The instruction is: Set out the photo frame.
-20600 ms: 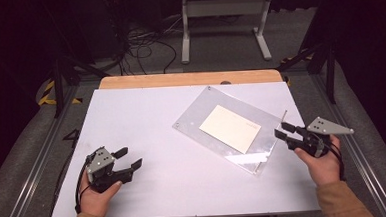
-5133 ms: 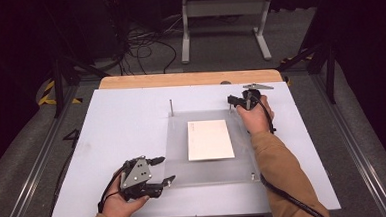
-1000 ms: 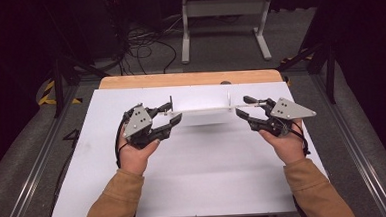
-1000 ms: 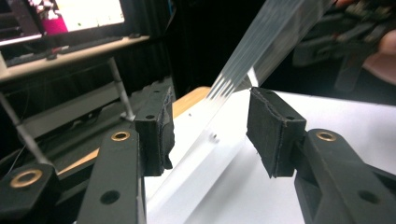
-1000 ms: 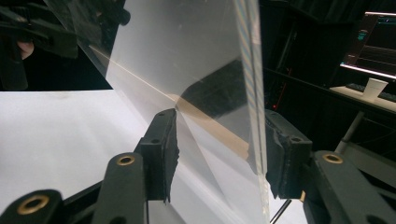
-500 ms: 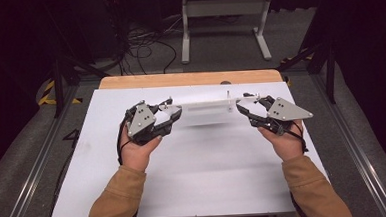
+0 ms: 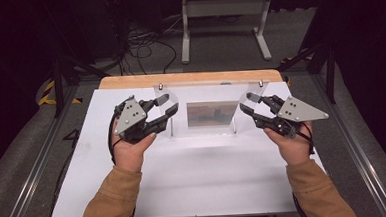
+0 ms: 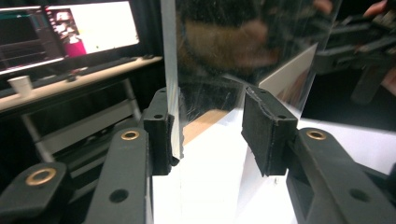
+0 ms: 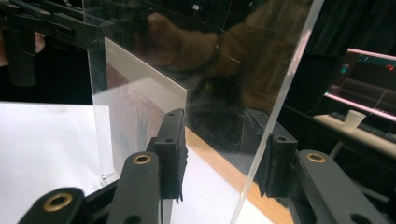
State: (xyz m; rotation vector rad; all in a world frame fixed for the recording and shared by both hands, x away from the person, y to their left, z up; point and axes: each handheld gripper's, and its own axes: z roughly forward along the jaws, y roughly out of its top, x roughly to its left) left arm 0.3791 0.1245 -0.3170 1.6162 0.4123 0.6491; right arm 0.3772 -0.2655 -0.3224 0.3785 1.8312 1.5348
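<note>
In the high view we are seeing the clear frame (image 7: pixel 212 112) standing upright at the centre of the worktop (image 7: pixel 195 183), its long axis running left to right, our left gripper (image 7: pixel 163 107) and right gripper (image 7: pixel 249 105) flanking its ends.

In the left gripper view, our jaws are sitting apart around the frame's edge (image 8: pixel 170 70).

In the right gripper view, the jaws are likewise straddling the other edge (image 9: pixel 280 93), apart.

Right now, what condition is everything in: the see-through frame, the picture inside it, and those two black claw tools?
Clear acrylic picture frame: standing upright on its edge at the far side of the white table, its side edges between the two grippers' jaws.
Rectangular picture sheet: held inside the frame, upright with it.
Left gripper: jaws open around the frame's left edge.
Right gripper: jaws open around the frame's right edge.
</note>
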